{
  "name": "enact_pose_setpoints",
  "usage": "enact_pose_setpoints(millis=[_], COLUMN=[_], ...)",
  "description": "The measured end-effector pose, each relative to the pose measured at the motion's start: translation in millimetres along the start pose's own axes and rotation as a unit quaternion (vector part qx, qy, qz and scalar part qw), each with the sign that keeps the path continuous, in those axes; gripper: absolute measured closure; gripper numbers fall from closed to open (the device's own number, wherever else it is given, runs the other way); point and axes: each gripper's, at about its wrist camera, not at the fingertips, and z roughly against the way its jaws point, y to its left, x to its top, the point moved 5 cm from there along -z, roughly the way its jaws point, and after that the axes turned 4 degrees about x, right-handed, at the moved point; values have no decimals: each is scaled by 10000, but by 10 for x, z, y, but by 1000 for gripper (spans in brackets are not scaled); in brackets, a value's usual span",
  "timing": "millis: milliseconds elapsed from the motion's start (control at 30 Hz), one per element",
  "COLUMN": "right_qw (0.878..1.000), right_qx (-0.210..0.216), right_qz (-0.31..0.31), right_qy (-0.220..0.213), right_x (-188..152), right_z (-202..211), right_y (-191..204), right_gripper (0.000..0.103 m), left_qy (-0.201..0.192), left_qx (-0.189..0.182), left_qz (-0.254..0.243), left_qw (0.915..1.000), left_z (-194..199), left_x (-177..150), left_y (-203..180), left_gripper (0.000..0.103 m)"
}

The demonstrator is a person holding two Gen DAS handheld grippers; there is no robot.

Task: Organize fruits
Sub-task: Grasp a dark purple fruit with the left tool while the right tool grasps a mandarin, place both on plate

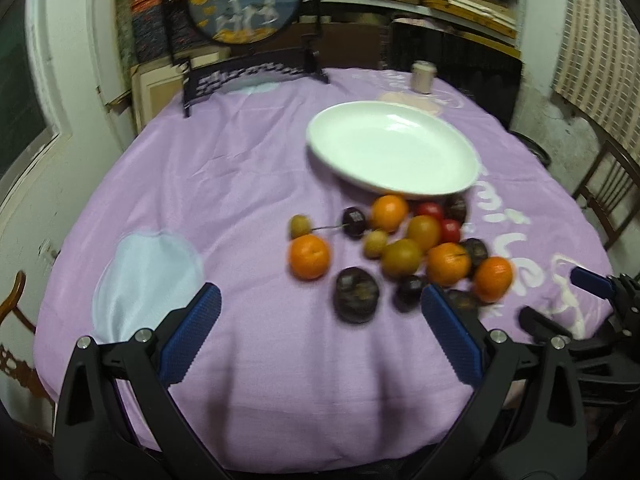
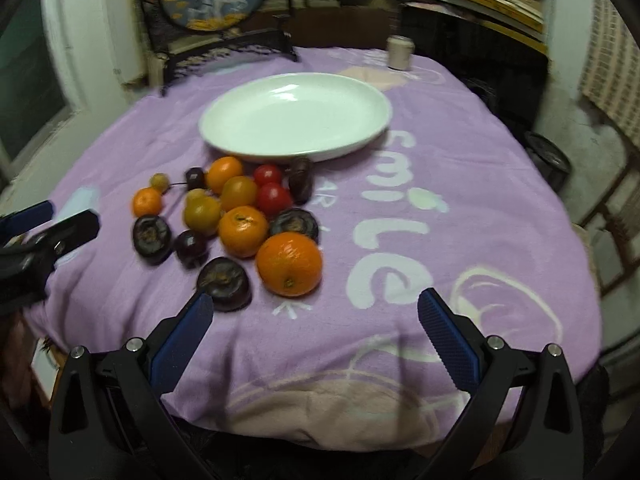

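Note:
A heap of fruit lies loose on the purple tablecloth just in front of a white oval plate (image 1: pixel 394 148) (image 2: pixel 296 114), which holds nothing. The heap has several oranges, among them a big orange (image 2: pixel 289 263) nearest the right gripper and one orange (image 1: pixel 309 257) at the heap's left. Dark purple fruits (image 1: pixel 356 294) (image 2: pixel 224 283), red tomatoes (image 2: pixel 273 199) and yellowish fruits (image 1: pixel 402 257) lie among them. My left gripper (image 1: pixel 320 312) stands open, short of the heap. My right gripper (image 2: pixel 316 320) is open too, with nothing between its fingers.
A small pale jar (image 1: pixel 423 76) (image 2: pixel 399 53) stands at the table's far edge. A dark stand with a round painted panel (image 1: pixel 244 0) sits at the back left. Shelves of boards line the back wall, and wooden chairs (image 1: pixel 608 196) stand beside the table.

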Motion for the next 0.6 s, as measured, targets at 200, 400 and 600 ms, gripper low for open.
enact_pose_setpoints(millis=[200, 400, 600], right_qw=[9985, 9982, 9947], right_qx=[510, 548, 891], right_qz=[-23, -178, -472], right_qy=[182, 176, 192], right_x=[-8, 109, 68], right_z=[-211, -525, -413], right_y=[53, -34, -146], right_gripper=[32, 44, 59], left_qy=[361, 405, 512], left_qx=[17, 76, -135], left_qz=[413, 314, -9], left_qw=[9985, 9987, 9986], left_z=[-190, -258, -333], left_x=[-139, -204, -223], left_y=[290, 250, 31], left_gripper=[2, 2, 2])
